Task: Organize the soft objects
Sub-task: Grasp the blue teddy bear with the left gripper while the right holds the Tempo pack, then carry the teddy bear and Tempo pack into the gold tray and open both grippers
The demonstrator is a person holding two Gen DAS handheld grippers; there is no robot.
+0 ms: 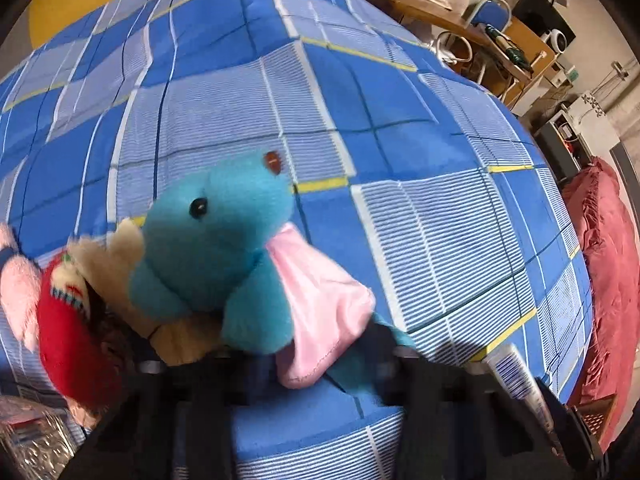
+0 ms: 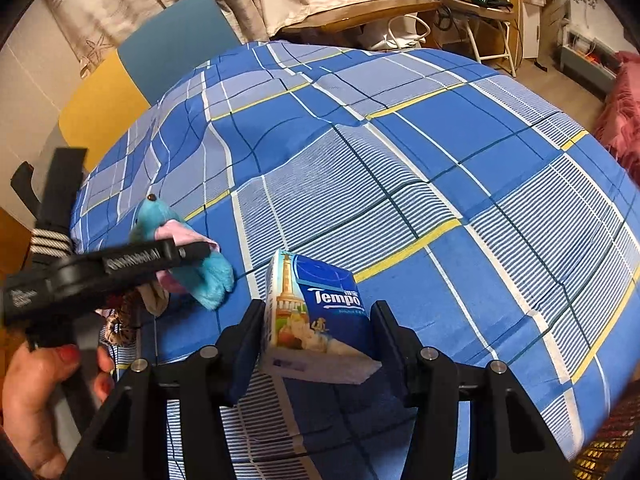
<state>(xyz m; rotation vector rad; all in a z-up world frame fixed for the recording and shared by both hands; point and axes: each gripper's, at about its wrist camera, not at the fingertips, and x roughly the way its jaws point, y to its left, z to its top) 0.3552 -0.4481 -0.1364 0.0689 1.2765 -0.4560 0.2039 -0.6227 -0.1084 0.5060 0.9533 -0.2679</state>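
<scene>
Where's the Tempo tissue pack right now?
In the right wrist view, the Tempo tissue pack sits low and central between the right claw's fingers, over the blue checked bedspread, right of the blue plush toy.

Both wrist views look down, sharing the bedspread [image 1: 400, 128].

Tissue pack [image 2: 320, 320], blue face: "Tempo" in white letters.
Small print beneath the brand: too small to read.
Left gripper [image 2: 188, 254] arm, white lettering: blurred, unreadable.
</scene>
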